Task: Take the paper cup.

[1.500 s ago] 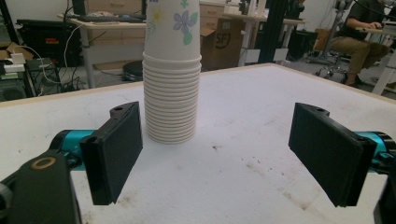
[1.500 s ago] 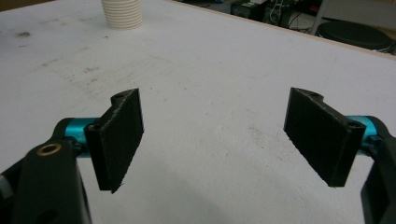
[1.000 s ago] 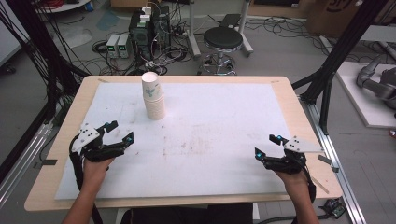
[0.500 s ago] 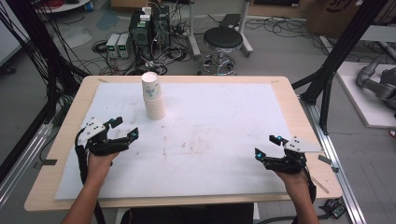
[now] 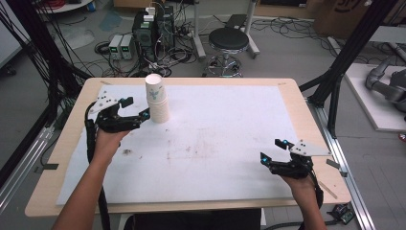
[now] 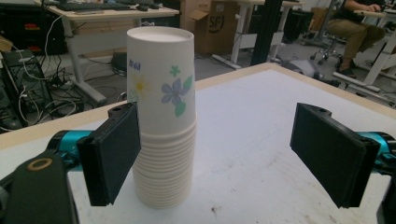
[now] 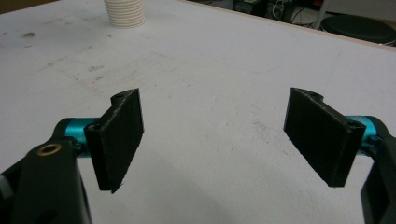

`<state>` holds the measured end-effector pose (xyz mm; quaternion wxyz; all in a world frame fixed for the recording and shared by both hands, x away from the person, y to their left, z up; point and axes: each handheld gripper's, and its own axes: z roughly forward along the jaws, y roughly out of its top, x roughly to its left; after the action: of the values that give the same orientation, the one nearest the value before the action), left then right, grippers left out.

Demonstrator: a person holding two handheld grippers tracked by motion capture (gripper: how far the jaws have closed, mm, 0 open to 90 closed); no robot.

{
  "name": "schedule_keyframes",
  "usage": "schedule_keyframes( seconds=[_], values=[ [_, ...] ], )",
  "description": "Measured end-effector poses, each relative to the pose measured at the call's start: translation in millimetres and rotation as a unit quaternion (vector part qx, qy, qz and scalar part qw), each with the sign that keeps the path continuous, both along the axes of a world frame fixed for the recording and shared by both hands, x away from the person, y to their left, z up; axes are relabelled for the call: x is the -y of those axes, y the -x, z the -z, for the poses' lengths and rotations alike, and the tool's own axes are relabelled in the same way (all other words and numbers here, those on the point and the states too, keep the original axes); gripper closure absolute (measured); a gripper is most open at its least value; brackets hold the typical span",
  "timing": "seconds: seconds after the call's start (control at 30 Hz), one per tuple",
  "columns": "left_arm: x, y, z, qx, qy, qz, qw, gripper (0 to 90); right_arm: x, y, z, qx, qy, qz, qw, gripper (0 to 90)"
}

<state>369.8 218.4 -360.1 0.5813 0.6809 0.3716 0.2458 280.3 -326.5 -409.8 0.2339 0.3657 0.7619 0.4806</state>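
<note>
Left gripper (image 5: 135, 108) is wide open with nothing held, jaws just widening, so a sloppy approach could easily topple that tall cup stack (image 5: 157, 98).

High view overhead, tong views low, near; cup stack (image 5: 157, 98) shared.

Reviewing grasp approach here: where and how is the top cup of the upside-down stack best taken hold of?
Grip the top cup on its bare flowered wall, above the ribbed rims of the cup stack. Come level from the near left side, where the open left gripper already is, one pad each side. The wall tapers upward, so probably grip low.
</note>
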Motion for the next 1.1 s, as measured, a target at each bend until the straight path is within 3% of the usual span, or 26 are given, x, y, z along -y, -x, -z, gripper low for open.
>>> schedule_keyframes(
  seconds=[0.3, 0.53, 0.67, 1.0, 1.07, 1.1],
  values=[
    [8.9, -37.5, -28.0, -0.013, -0.018, -0.020, 0.9995, 16.4, -0.4, 1.2, -0.8, -0.002, 0.000, -0.002, 1.0000, 20.3],
    [17.4, -65.0, -36.9, -0.028, -0.034, -0.031, 0.9986, 16.4, 0.4, 0.9, -0.8, 0.001, 0.002, -0.003, 1.0000, 20.3],
    [24.1, -85.0, -33.7, -0.048, -0.043, -0.041, 0.9971, 16.4, 0.0, 1.3, -0.5, -0.002, 0.001, -0.003, 1.0000, 20.3],
    [35.1, -99.1, -20.7, -0.068, -0.053, -0.038, 0.9956, 18.2, 1.5, 1.9, -0.4, -0.002, -0.002, -0.001, 1.0000, 20.3],
    [35.2, -99.7, -19.2, -0.069, -0.052, -0.037, 0.9955, 21.8, 1.4, 2.2, -0.7, -0.003, -0.002, -0.001, 1.0000, 20.3],
    [34.7, -99.9, -18.6, -0.069, -0.051, -0.031, 0.9958, 28.2, 1.7, 2.2, -1.0, -0.002, -0.002, -0.001, 1.0000, 20.3]
  ],
)
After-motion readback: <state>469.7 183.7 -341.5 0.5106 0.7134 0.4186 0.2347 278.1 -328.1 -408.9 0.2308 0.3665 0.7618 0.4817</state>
